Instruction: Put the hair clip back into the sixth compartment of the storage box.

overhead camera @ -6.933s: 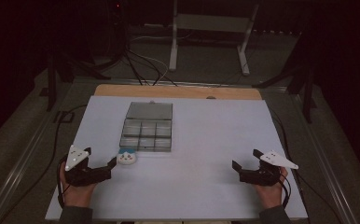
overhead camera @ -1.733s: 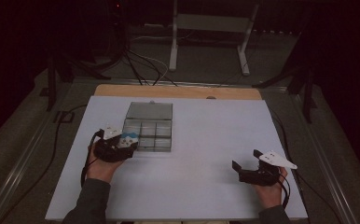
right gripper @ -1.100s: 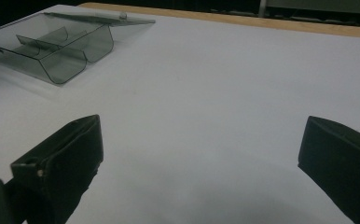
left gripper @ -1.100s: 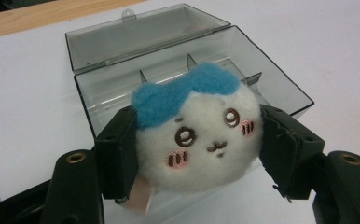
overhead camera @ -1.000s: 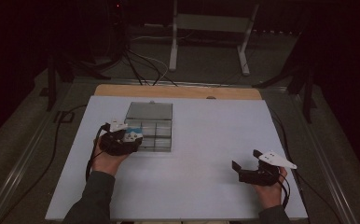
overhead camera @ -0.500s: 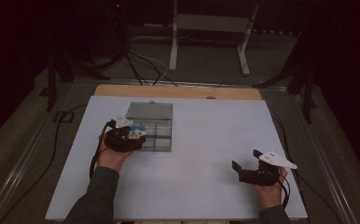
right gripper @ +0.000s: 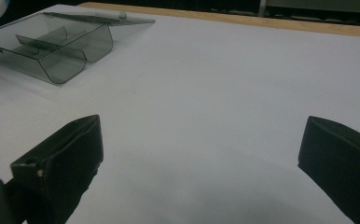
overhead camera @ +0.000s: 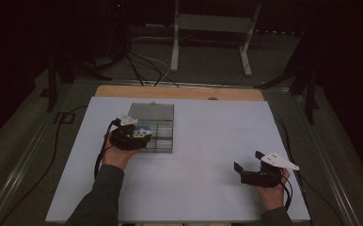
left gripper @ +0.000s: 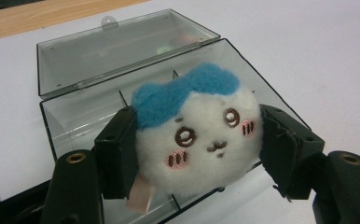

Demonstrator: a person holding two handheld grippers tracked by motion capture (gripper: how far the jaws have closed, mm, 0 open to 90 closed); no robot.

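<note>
A small white plush toy with a blue top and a stitched face sits squeezed between the two black jaws of my left gripper. That gripper hangs over the near left part of a clear plastic box with divided compartments, whose lid lies open flat behind it. The toy is above the box's front compartments, lifted off the bottom. My right gripper rests low at the table's near right, jaws wide apart and empty. It faces bare white tabletop, with the box far off at upper left.
The white table top has a wooden strip along its far edge. Cables trail from both grippers off the near side. Beyond the table stand a metal frame and loose cables on the floor.
My left gripper has carried the plush toy from the table's near left up and rightward, and now holds it over the open box. The right gripper has stayed put.
</note>
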